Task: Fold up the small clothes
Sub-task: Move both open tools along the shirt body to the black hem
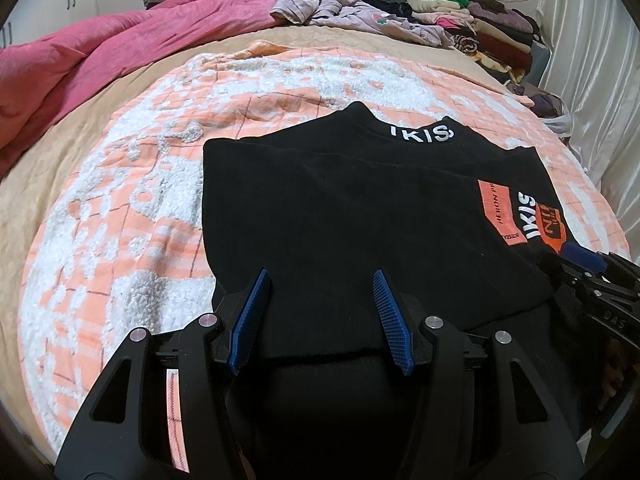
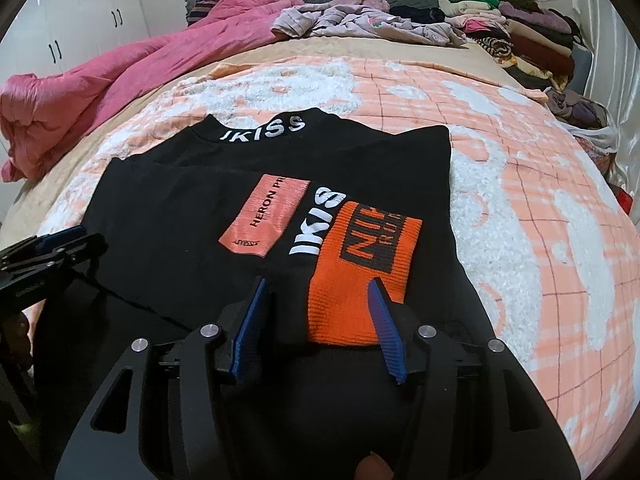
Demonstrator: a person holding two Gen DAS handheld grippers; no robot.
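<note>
On the bed, spread over a peach-and-white blanket [image 2: 520, 184]: one black sweater [image 1: 340, 216], partly folded, collar lettered in white at the far end, salmon patch [image 2: 266, 216] and orange ribbed cuff [image 2: 360, 276] on top. Left gripper [image 1: 320, 284]: blue pads apart, standing over the sweater's near hem, not pressing it. Right gripper [image 2: 316, 292]: jaws likewise apart, straddling the orange cuff's near edge; whether a pad touches the fabric is hard to judge. Far end of bed: pink quilt [image 1: 120, 52], loose lilac garments [image 1: 344, 12], stacked folded clothes [image 1: 492, 28].
</note>
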